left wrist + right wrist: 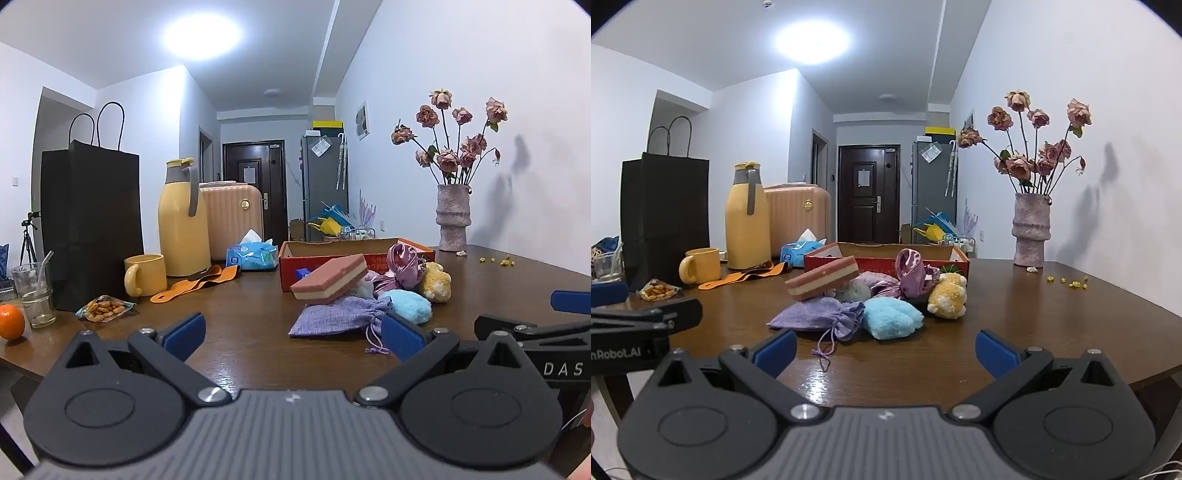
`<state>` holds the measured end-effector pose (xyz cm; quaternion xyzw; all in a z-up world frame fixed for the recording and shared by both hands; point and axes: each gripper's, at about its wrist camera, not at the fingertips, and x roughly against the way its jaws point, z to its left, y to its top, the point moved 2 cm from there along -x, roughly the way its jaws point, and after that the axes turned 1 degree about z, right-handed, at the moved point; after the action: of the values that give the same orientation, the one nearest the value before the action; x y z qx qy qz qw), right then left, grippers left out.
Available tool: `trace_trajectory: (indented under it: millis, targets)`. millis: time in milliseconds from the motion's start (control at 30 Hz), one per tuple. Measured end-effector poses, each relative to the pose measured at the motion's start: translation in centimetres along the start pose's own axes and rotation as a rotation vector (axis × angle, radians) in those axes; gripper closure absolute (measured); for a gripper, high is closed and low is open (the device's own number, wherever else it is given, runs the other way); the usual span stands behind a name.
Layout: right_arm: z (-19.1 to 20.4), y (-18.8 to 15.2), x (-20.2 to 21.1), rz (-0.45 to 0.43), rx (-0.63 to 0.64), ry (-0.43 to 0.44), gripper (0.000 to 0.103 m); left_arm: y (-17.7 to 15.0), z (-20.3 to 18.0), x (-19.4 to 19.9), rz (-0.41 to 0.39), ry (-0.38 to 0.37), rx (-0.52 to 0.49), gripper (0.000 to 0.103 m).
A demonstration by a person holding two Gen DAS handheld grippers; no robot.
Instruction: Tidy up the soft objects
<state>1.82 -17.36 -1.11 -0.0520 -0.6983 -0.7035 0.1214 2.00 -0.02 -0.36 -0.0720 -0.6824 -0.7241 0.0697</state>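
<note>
Where left wrist sees an orange [11,321], right doesn't.

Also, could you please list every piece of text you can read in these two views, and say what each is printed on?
"DAS": on the right gripper body, cut off at the left wrist view's edge.
"nRobot.AI": on the left gripper body, start cut off in the right wrist view.
Red cardboard box front: print unreadable.
Blue tissue pack: label too small.

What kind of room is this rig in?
Most likely an apartment's dining area: a wooden table with a vase of dried roses, and a hallway behind with a fridge and entrance door.
</note>
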Motion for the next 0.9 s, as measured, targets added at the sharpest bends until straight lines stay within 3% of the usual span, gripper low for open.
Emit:
trace_trajectory:
  millis: [900]
  targets:
    - [-0.13,-0.16,-0.29,0.021,-0.015,0.002,0.0,-0.06,-0.35,-0.05,-0.002,-0.001,-0.007,0.0]
